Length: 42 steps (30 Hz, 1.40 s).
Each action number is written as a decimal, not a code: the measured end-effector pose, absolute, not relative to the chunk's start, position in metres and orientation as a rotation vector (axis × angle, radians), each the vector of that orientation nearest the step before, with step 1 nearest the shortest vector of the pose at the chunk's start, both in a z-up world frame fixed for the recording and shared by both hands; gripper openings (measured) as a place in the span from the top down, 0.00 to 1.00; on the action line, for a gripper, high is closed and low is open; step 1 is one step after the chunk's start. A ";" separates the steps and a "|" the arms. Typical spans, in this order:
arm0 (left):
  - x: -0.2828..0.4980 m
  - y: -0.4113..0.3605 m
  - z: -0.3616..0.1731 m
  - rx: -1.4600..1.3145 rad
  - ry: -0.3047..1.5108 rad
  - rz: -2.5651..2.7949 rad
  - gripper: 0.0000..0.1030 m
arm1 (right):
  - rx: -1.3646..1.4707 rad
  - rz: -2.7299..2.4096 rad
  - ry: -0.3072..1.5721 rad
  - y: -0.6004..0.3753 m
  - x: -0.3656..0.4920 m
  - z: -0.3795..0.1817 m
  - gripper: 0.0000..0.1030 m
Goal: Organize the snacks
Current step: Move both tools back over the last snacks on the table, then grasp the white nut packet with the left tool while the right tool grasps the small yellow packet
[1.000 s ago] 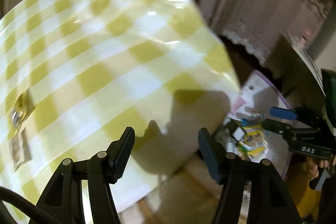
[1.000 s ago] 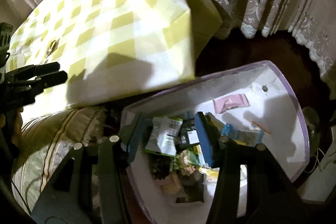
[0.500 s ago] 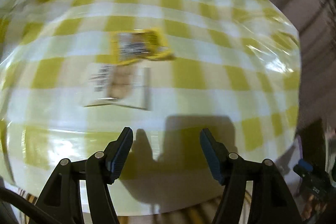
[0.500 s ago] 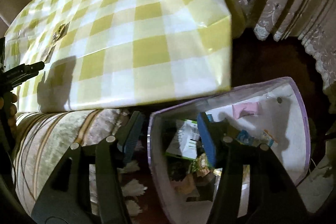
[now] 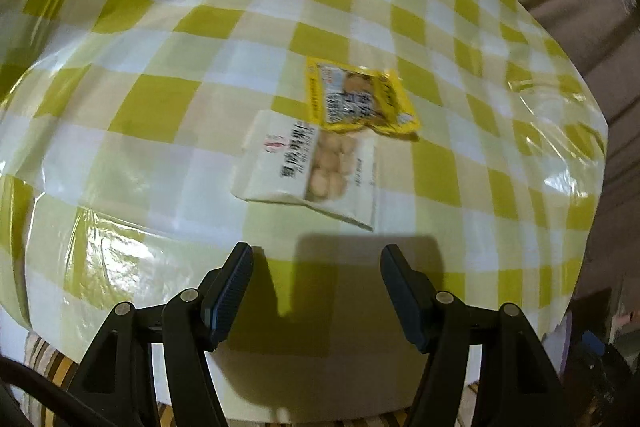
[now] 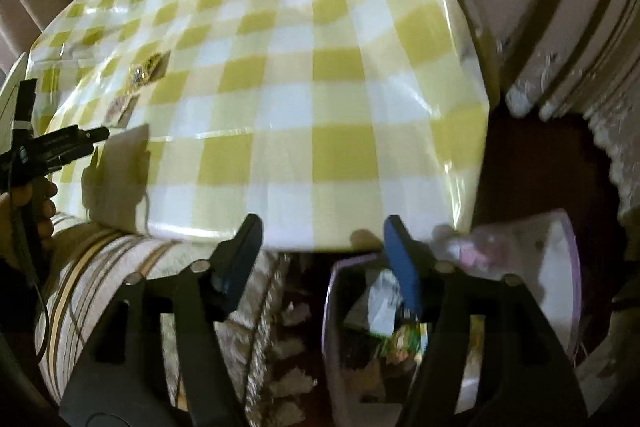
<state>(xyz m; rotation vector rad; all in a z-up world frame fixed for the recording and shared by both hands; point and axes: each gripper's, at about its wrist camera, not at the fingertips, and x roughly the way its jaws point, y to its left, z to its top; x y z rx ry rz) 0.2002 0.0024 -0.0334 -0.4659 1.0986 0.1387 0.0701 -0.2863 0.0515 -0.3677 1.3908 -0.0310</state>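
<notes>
A white snack packet (image 5: 310, 169) and a yellow snack packet (image 5: 358, 99) lie side by side on the yellow-checked table (image 5: 168, 107). My left gripper (image 5: 316, 263) is open and empty, just short of the table's near edge, below the white packet. My right gripper (image 6: 322, 235) is open and empty over the table's near edge. Both packets show small at the far left in the right wrist view, yellow (image 6: 150, 69) and white (image 6: 122, 107). The left gripper (image 6: 76, 141) shows there too, held by a hand.
A white bin with a purple rim (image 6: 568, 279) stands on the floor right of the table and holds several snack packets (image 6: 400, 339). A striped cushion (image 6: 96, 267) lies below the table's edge. Curtains (image 6: 560, 7) hang behind.
The left gripper has swung from the table's right corner to face the two packets, which are now closer. The right gripper has lifted from over the bin toward the table edge.
</notes>
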 end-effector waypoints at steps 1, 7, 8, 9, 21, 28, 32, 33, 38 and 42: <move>0.202 0.005 -0.035 -0.479 1.096 0.145 0.34 | -0.360 -0.026 1.387 -0.284 0.073 0.048 0.32; 0.212 0.012 -0.036 -0.484 1.069 0.151 0.30 | -0.350 0.054 1.392 -0.260 0.083 0.030 0.32; 0.215 0.011 -0.036 -0.477 1.067 0.150 0.29 | -0.362 0.061 1.391 -0.256 0.083 0.027 0.32; 0.218 0.011 -0.036 -0.468 1.064 0.148 0.27 | -0.369 0.064 1.391 -0.253 0.084 0.024 0.32; 0.268 0.001 -0.039 -0.215 1.049 0.132 0.17 | -0.364 0.099 1.385 -0.219 0.106 -0.001 0.29; 0.264 -0.007 -0.042 -0.075 1.051 0.124 0.31 | -0.393 0.136 1.312 -0.172 0.142 -0.025 0.22; 0.254 0.004 -0.041 -0.106 1.043 0.129 0.35 | -0.399 0.150 1.294 -0.142 0.162 -0.048 0.17; 0.251 0.006 -0.041 -0.114 1.039 0.135 0.35 | -0.390 0.147 1.294 -0.137 0.164 -0.052 0.17; 0.234 0.030 -0.040 -0.190 1.019 0.180 0.38 | -0.341 0.141 1.333 -0.110 0.179 -0.087 0.16; 0.225 0.047 -0.037 -0.249 0.992 0.210 0.38 | -0.319 0.162 1.344 -0.093 0.190 -0.109 0.16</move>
